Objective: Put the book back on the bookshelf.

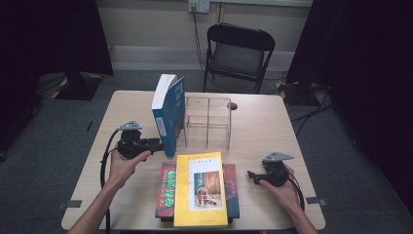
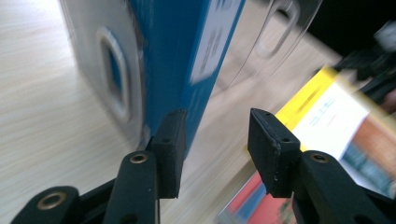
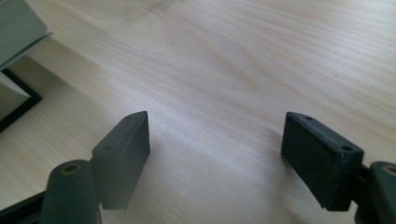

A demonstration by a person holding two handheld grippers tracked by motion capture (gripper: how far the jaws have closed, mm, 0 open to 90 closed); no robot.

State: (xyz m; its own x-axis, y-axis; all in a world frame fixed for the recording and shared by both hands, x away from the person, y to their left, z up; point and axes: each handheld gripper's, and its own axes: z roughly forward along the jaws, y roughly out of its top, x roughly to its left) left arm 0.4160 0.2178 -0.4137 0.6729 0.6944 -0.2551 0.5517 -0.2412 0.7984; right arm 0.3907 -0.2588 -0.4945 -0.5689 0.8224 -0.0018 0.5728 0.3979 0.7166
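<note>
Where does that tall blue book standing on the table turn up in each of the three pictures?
High view: the blue book stands upright left of centre, beside the clear plastic organizer.
Left gripper view: it rises upper middle, just past the near jaw.
Right gripper view: I can't find it there.
Shared landmark: the yellow book, at the right edge of the left gripper view.

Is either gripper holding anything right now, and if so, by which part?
No firm hold. The left gripper has one pad against the upright blue book's bottom corner; the other pad is clear of it. The right gripper is open over bare table.
</note>
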